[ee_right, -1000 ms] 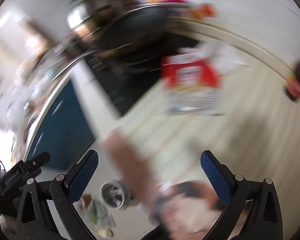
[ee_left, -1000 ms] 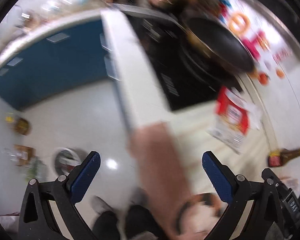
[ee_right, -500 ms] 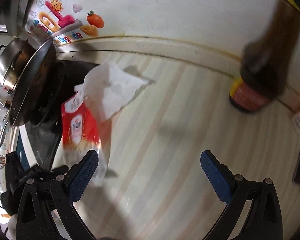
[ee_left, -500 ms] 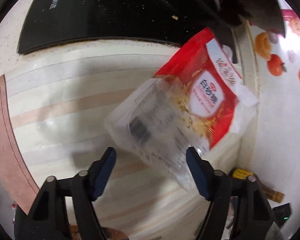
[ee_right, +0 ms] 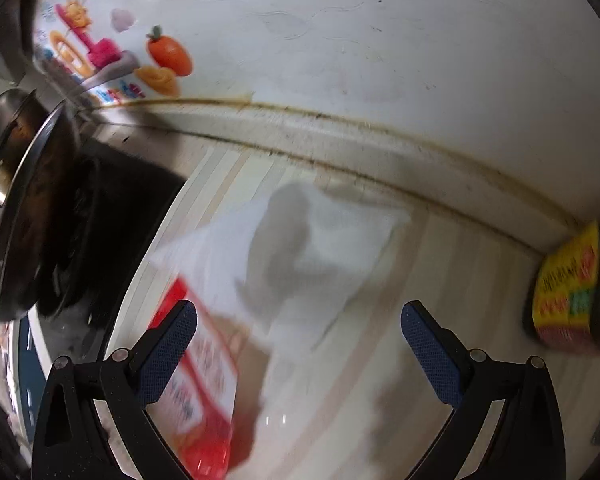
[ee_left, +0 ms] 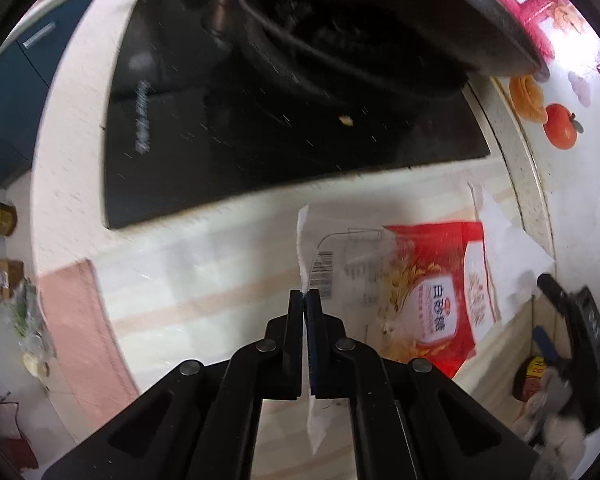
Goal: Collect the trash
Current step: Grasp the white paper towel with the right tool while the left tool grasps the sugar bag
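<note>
Left gripper [ee_left: 305, 300] is pinching the clear edge of the red-and-clear bag [ee_left: 420, 292] — jaws have just been closing, film between them. Bag is lying just beside the black cooktop [ee_left: 260, 120], white tissue [ee_right: 300, 256] partly under it. Right gripper [ee_right: 298, 332] is hanging wide, empty, over the tissue. Risk: thin edge grip slipping — or film tearing — on lift, dragging the tissue along.

Red and clear bag [ee_left: 428, 292] centre right, black hob [ee_left: 260, 128] upper centre, striped beige counter [ee_left: 204, 280], white tissue [ee_right: 300, 256] centre, yellow-labelled dark bottle [ee_right: 568, 292] right edge.
</note>
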The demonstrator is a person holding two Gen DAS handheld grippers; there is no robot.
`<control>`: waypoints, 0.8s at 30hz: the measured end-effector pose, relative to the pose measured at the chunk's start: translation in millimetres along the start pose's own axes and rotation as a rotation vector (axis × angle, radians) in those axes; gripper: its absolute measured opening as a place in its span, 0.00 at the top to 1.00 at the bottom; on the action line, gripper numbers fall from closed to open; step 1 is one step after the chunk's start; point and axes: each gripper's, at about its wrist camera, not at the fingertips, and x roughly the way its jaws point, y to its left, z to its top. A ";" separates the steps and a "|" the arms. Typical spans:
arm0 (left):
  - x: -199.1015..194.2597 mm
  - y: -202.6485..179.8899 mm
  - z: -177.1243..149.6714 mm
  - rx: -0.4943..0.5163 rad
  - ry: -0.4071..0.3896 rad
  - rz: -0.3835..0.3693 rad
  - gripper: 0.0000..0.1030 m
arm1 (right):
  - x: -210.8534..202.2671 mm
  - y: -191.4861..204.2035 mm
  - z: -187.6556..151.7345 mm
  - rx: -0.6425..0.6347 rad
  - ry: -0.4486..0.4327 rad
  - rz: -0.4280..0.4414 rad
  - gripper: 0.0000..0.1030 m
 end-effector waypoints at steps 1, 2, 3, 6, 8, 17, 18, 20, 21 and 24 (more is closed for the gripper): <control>-3.3 5.1 -0.7 0.002 -0.010 0.009 1.00 | 6.0 -0.6 4.4 0.007 0.002 0.002 0.00; -6.5 10.0 -0.6 0.001 -0.021 0.019 1.00 | 12.9 -0.7 8.1 0.010 0.010 0.005 0.00; -10.1 13.8 -1.5 0.003 -0.030 0.033 1.00 | 18.1 0.7 10.7 0.009 0.016 0.009 0.00; -16.4 34.5 0.4 0.007 -0.046 0.060 1.00 | 39.3 8.0 13.8 -0.012 0.044 0.039 0.11; -20.1 37.6 0.5 0.009 -0.055 0.070 1.00 | 45.8 17.1 11.4 -0.048 0.040 0.052 0.77; -70.7 39.5 2.3 0.046 -0.183 0.057 1.00 | -34.8 52.5 -21.8 -0.159 -0.105 0.156 0.99; -78.4 41.5 2.7 0.048 -0.196 0.052 1.00 | -45.3 55.9 -25.6 -0.165 -0.113 0.169 0.99; -100.5 50.5 2.5 0.050 -0.236 0.042 1.00 | -71.2 67.1 -38.3 -0.184 -0.129 0.204 0.99; -110.3 55.3 1.9 0.048 -0.253 0.040 1.00 | -78.8 70.4 -42.3 -0.185 -0.129 0.215 0.99; -143.8 78.3 -0.3 0.030 -0.311 0.036 1.00 | -105.4 90.6 -66.8 -0.215 -0.110 0.268 0.99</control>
